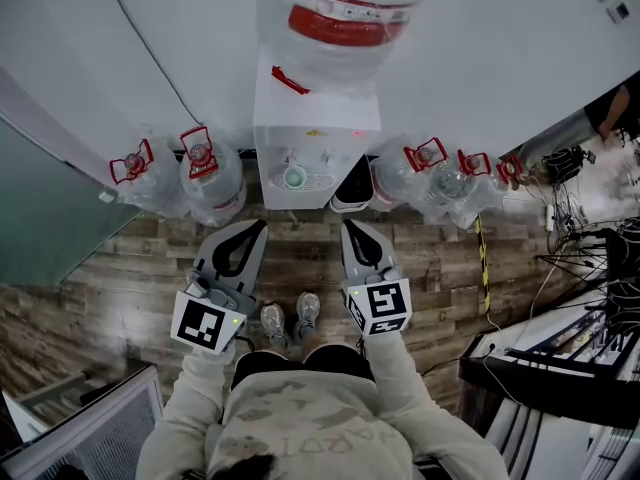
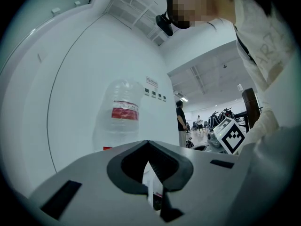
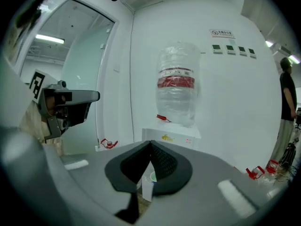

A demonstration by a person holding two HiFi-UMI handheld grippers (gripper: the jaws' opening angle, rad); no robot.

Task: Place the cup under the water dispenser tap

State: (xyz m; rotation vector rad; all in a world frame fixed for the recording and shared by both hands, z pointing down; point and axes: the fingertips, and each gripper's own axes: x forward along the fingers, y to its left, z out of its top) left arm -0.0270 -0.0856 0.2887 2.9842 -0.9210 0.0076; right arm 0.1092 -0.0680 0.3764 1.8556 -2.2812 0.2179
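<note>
Cup (image 1: 295,177) stands on the dispenser's (image 1: 320,118) tray (image 1: 318,181), at 12 o'clock from both claws. Left claw (image 1: 258,230) and right claw (image 1: 349,230) are closed and empty (placement looks complete). Any retreat should run straight toward 6 o'clock, well clear of the cup.

Pale green cup (image 1: 295,177) stands upright on dispenser's (image 1: 316,118) drip tray (image 1: 321,181).

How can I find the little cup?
Look for the white water dispenser against the wall, with a big upturned bottle on top. The cup sits in the recess at its front, on the drip tray. It is small with a green rim, unlike the large clear red-handled bottles on the floor beside the dispenser.
</note>
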